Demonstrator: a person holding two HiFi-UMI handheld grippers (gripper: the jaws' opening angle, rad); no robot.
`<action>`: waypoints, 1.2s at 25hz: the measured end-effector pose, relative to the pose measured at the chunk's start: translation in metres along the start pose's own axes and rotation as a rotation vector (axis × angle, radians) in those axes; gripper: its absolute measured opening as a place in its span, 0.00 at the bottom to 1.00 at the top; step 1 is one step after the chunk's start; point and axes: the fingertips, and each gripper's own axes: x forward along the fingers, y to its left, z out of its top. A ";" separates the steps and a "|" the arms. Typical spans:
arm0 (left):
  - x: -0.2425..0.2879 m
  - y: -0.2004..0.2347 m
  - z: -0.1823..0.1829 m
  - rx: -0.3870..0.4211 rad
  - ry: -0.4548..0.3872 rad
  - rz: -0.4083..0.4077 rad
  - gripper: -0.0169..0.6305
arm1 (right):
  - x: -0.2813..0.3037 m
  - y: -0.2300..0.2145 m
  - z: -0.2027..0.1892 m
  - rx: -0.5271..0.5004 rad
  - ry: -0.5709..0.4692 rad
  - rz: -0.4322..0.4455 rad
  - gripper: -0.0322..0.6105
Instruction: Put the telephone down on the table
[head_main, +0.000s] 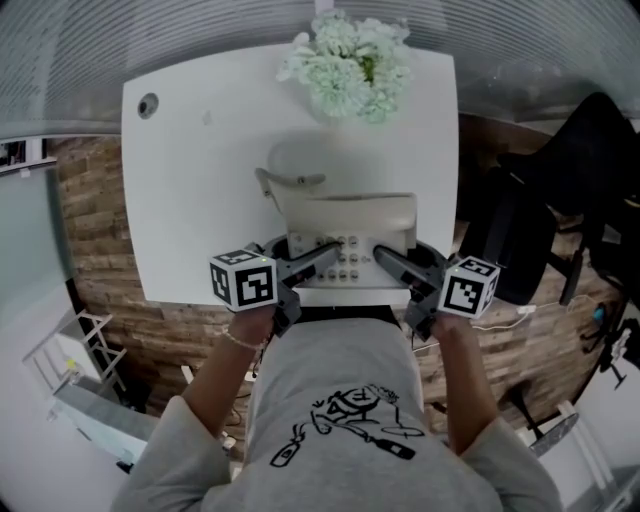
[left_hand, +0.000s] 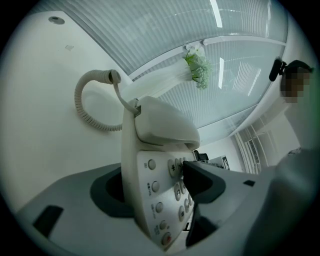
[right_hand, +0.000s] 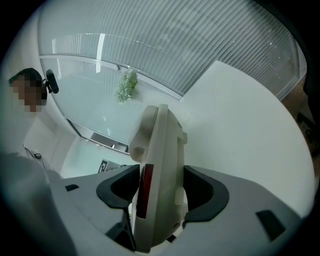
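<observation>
I have the telephone (head_main: 350, 222) between both tools. My left hand-held gripper (left_hand: 155, 189) is clamped on its left edge, with one pad on the keypad face and the other on the underside. My right hand-held gripper (right_hand: 162, 194) is clenched the same way across the right edge of the body. The telephone sits over the near part of the white worktop (head_main: 190, 180), short of the flowers (head_main: 350, 60). A soft shadow beyond it makes me think the base is not yet flat on the surface, though I cannot tell for certain. It is a stiff plastic shell, and I judge it fairly light but smooth enough to slide in the pads. Taking hold at the two side edges of the flat lower body seems the right grip. The handset (left_hand: 165, 122) only rests in its cradle, so any tilt could tip it off. The coiled cord (left_hand: 86, 107) trails loose on the worktop and may tug or get caught under the base. I would also mind the pad lying on the buttons.
</observation>
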 end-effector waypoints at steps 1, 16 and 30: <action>0.001 0.002 -0.001 0.002 0.001 0.003 0.48 | 0.001 -0.003 -0.002 0.006 0.003 -0.002 0.48; 0.014 0.031 -0.015 0.008 0.013 0.040 0.49 | 0.013 -0.033 -0.018 0.041 0.021 -0.019 0.48; 0.024 0.054 -0.023 0.010 0.021 0.096 0.54 | 0.023 -0.056 -0.028 0.078 0.040 -0.036 0.48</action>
